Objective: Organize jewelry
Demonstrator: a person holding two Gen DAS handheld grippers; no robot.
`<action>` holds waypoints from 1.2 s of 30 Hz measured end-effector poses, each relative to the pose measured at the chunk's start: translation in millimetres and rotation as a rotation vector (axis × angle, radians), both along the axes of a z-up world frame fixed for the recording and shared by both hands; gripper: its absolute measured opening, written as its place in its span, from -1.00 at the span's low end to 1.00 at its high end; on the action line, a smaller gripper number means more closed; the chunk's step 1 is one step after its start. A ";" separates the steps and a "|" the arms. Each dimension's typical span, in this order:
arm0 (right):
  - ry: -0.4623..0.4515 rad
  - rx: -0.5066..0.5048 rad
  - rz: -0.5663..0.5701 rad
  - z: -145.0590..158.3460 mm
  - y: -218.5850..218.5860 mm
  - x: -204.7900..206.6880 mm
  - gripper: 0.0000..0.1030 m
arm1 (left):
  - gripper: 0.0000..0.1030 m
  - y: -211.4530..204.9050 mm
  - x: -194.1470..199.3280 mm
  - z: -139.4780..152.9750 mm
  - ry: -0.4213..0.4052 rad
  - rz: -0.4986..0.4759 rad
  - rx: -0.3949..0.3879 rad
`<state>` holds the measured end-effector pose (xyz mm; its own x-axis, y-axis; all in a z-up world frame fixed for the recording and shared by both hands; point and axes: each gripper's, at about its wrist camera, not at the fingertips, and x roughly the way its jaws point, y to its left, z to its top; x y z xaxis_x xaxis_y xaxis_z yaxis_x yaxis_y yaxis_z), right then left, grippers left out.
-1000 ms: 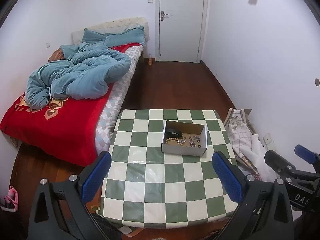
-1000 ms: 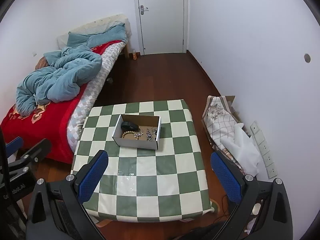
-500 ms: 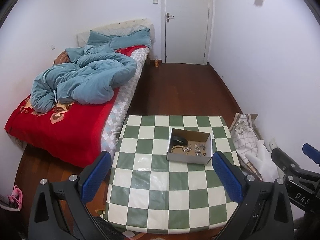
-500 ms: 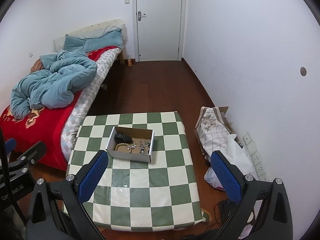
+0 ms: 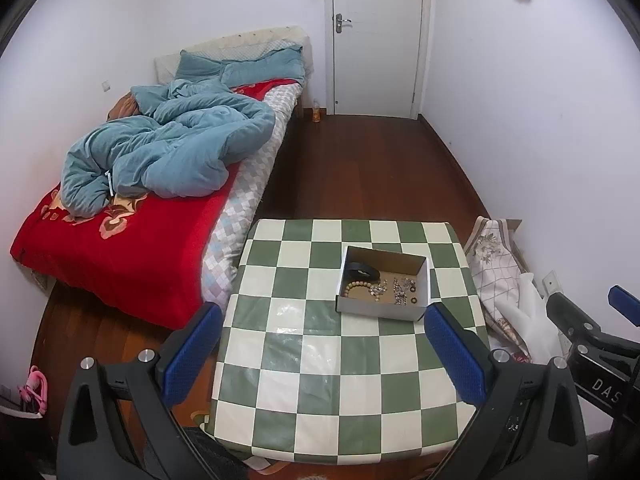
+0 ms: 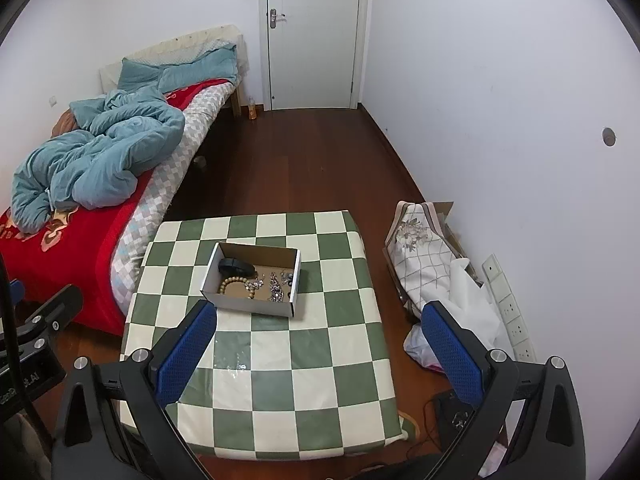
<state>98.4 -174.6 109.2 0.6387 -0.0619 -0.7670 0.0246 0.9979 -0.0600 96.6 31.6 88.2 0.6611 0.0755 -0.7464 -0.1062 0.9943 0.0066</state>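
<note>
The shallow white cardboard box [image 5: 382, 290], holding a wooden bead bracelet [image 5: 357, 289], a black band and small silver pieces, is set on the green-and-cream checkered table [image 5: 304, 368]. Left gripper [image 5: 326, 354] and right gripper [image 6: 320, 354] are held high above it, spread wide and empty, presumably for approach.

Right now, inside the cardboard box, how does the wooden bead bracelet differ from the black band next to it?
The wooden bead bracelet is a tan ring of separate round beads; the black band is a dark, smooth, continuous strap. The bracelet lies nearer the box's front wall, the band behind it toward the back left corner. The bracelet's loop lies open and flat; the band looks folded on itself. Both rest loose in the cardboard box, ungripped.
</note>
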 end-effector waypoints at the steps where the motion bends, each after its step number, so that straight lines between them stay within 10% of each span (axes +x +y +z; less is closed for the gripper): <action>1: 0.000 -0.002 0.000 -0.2 0.2 0.0 1.00 | 1.00 0.0 -0.1 0.6 -0.002 0.000 0.000; 36: 0.004 0.000 0.018 3.8 1.3 -2.1 1.00 | 1.00 3.1 -0.6 1.3 -0.005 0.015 0.012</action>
